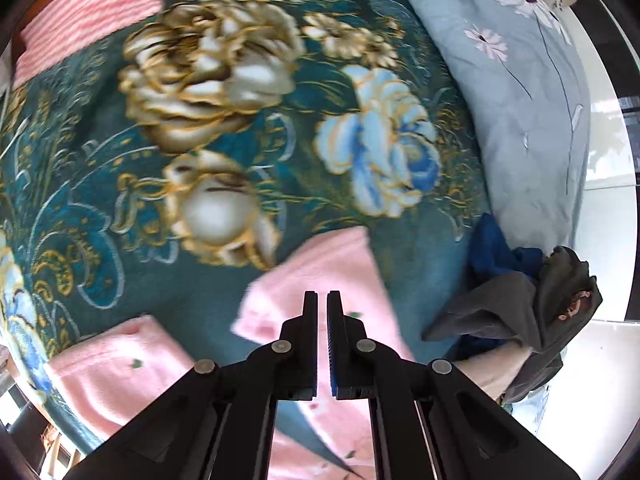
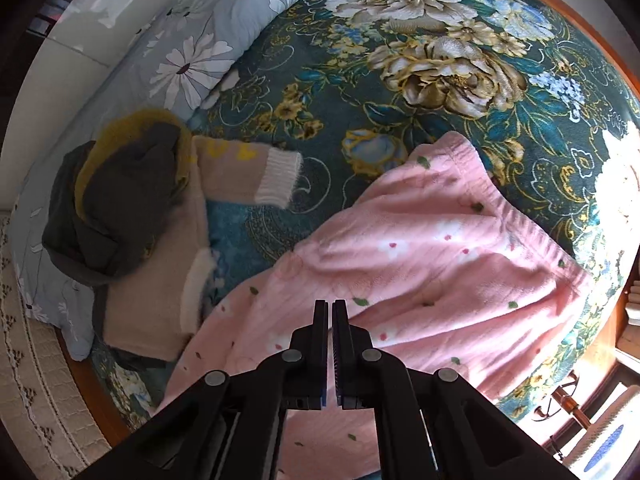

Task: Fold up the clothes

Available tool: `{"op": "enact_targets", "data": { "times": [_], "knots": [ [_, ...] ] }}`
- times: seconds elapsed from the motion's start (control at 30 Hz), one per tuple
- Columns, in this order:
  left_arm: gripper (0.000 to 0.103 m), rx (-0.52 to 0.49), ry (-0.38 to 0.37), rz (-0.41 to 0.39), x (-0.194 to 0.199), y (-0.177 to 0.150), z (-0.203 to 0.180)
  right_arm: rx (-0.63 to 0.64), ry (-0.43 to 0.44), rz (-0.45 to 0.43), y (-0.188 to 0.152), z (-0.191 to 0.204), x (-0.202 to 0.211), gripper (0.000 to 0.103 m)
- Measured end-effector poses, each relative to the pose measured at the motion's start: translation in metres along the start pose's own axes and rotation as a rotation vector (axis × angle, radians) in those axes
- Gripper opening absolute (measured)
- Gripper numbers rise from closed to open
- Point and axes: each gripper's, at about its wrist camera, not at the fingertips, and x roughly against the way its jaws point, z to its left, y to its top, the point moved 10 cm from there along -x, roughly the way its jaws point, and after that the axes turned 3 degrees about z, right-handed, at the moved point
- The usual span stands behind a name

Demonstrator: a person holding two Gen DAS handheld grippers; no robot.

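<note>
Right gripper (image 2: 331, 307) at lower centre, jaws nearly closed over pink floral garment (image 2: 432, 264); beige sweater (image 2: 152, 304) and dark clothes (image 2: 116, 200) at left, on green flowered blanket (image 2: 320, 80).

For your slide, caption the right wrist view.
Shut right gripper above pink fleece garment on teal floral blanket.

Rumpled pink floral garment (image 2: 420, 264) on bedspread (image 2: 320, 92)

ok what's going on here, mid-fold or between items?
Looks like mid-fold on the pink fleece garment, which is spread on the green floral blanket. Both handheld grippers hover over it, the left gripper and right gripper each nearly closed with nothing visibly pinched. A pile of unfolded clothes waits beside the blue daisy-print pillow.
</note>
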Motion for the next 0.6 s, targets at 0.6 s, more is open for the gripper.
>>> {"op": "enact_targets", "data": {
  "times": [0.6],
  "knots": [
    [0.042,-0.292,0.495,-0.024,-0.052,0.037,-0.04,-0.235,-0.191,0.044,0.149,-0.167,-0.078,0.042]
  ]
}}
